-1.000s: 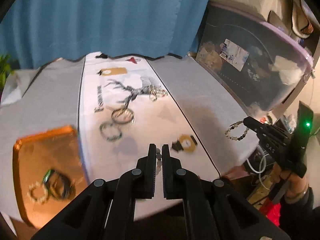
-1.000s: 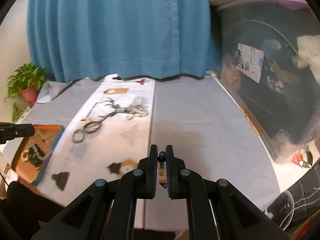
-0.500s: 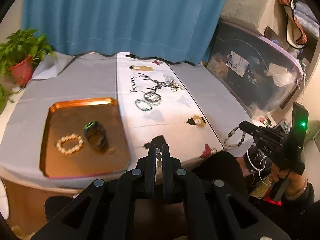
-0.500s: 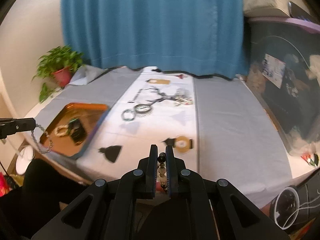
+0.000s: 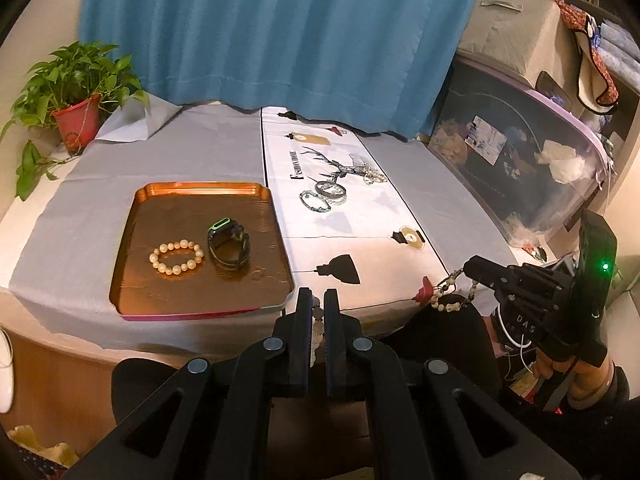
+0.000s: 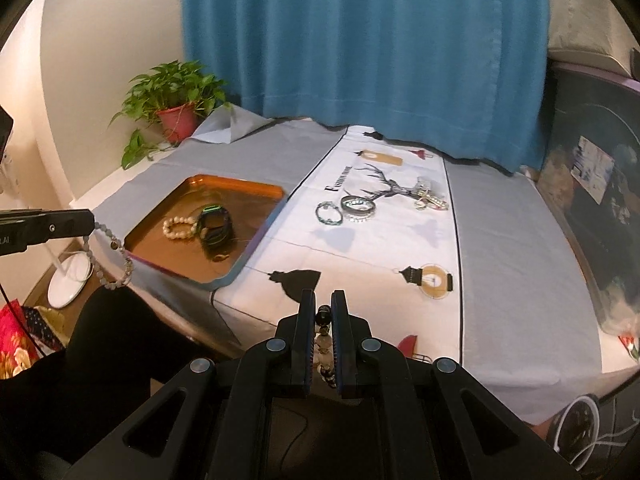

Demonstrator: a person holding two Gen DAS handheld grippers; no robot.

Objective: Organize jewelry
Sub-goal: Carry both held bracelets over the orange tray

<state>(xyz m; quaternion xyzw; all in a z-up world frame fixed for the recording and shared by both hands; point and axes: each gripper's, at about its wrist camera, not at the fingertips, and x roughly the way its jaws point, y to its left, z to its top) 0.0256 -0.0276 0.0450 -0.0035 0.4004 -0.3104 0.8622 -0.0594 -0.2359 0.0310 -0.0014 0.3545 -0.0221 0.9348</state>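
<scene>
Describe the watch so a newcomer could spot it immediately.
Find the copper tray on the grey cloth, left of the white printed runner. Two items lie in it side by side: the watch is the dark strap with a green-edged face, unlike the pale pearl bracelet at its left.

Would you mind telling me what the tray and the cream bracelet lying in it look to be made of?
The tray looks like polished metal with a copper-orange finish: its floor mirrors the things in it. The cream bracelet is a ring of round glossy beads, pearl-like; whether pearl, glass or plastic cannot be told.
</scene>
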